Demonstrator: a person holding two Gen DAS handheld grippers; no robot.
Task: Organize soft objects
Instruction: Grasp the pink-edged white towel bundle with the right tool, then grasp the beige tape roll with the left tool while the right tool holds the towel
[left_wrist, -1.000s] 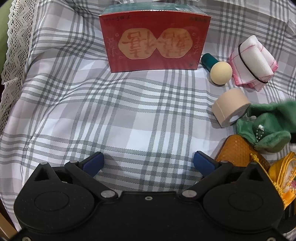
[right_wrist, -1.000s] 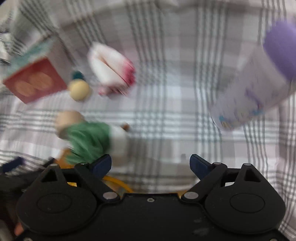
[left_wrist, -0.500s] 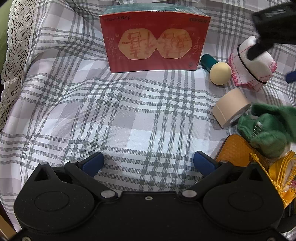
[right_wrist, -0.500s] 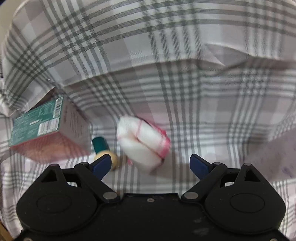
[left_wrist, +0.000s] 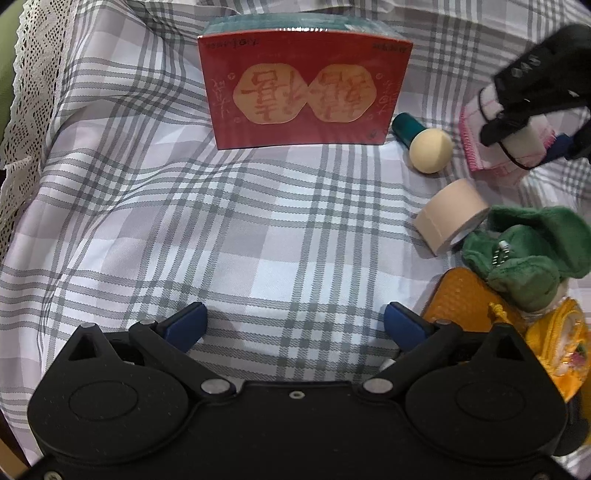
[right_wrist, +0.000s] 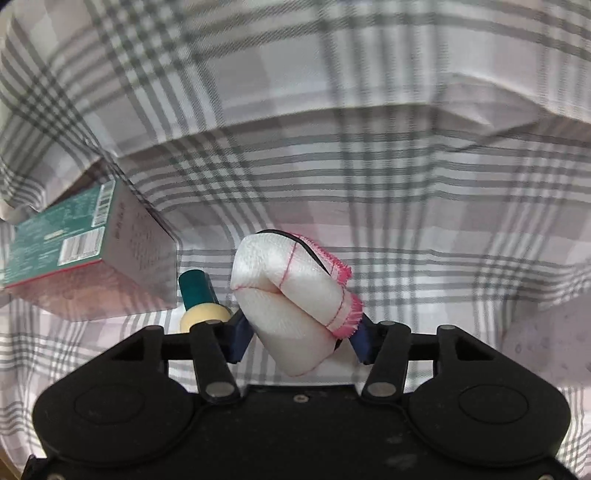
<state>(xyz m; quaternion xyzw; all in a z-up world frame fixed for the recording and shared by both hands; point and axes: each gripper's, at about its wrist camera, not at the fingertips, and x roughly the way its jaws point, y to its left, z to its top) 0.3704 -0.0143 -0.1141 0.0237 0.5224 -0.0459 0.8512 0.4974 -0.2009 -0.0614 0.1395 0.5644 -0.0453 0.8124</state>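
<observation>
Now white rolled cloth (right_wrist: 295, 295), pink-fringed (black band), right tool (right_wrist: 301, 338) closing.

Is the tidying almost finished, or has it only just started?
Only just started: nothing looks sorted yet. The right hand-held gripper is closing on the rolled white cloth. Waiting in a jumble are the green plush toy and yellow pouch. The left hand-held gripper is open over bare tablecloth.
</observation>
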